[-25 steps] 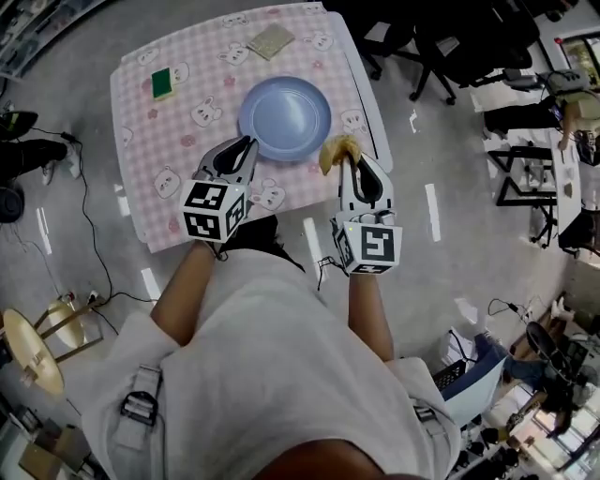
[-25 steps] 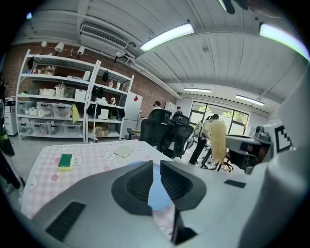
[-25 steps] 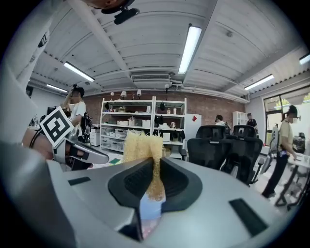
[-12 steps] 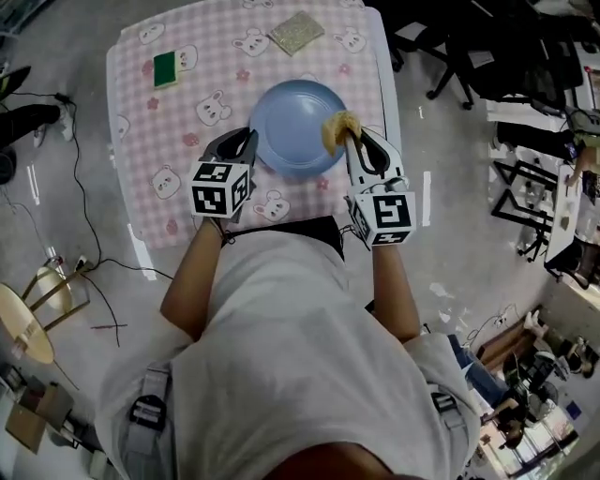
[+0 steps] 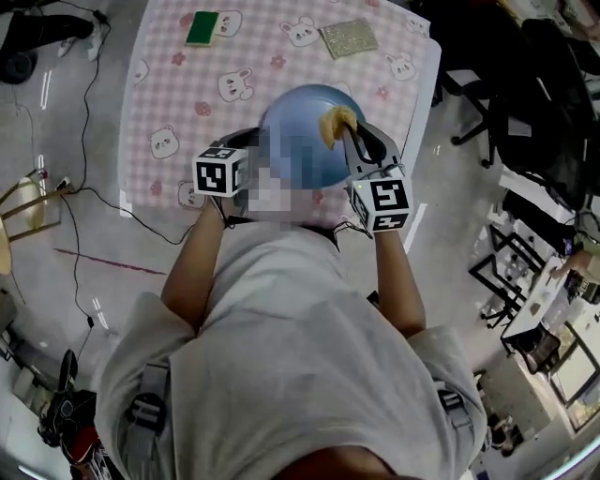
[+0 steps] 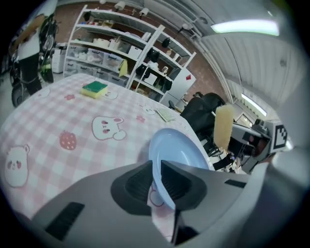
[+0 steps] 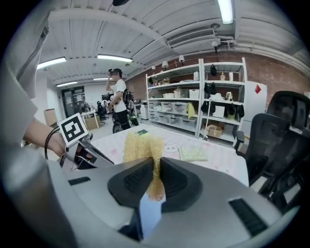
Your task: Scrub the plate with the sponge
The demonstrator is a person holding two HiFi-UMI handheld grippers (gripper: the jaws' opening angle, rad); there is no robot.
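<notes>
Fingers of the left gripper [image 6: 156,167] pinch the plate [image 5: 309,112] by its 8 o'clock rim, tilted above the tabletop [image 5: 187,103], while fingers of the right gripper [image 7: 156,167] clamp the sponge [image 7: 139,145] at its 2 o'clock edge, the plate's face lying toward 9 o'clock.

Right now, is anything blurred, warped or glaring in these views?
Head view: sharp, but an overlaid mosaic hides the near part of the plate. Left gripper view: strong fisheye bending, dark corners, glare from a ceiling light, the sponge a bit soft. Right gripper view: the same fisheye curve, bright ceiling strips, the sponge crisp.
</notes>
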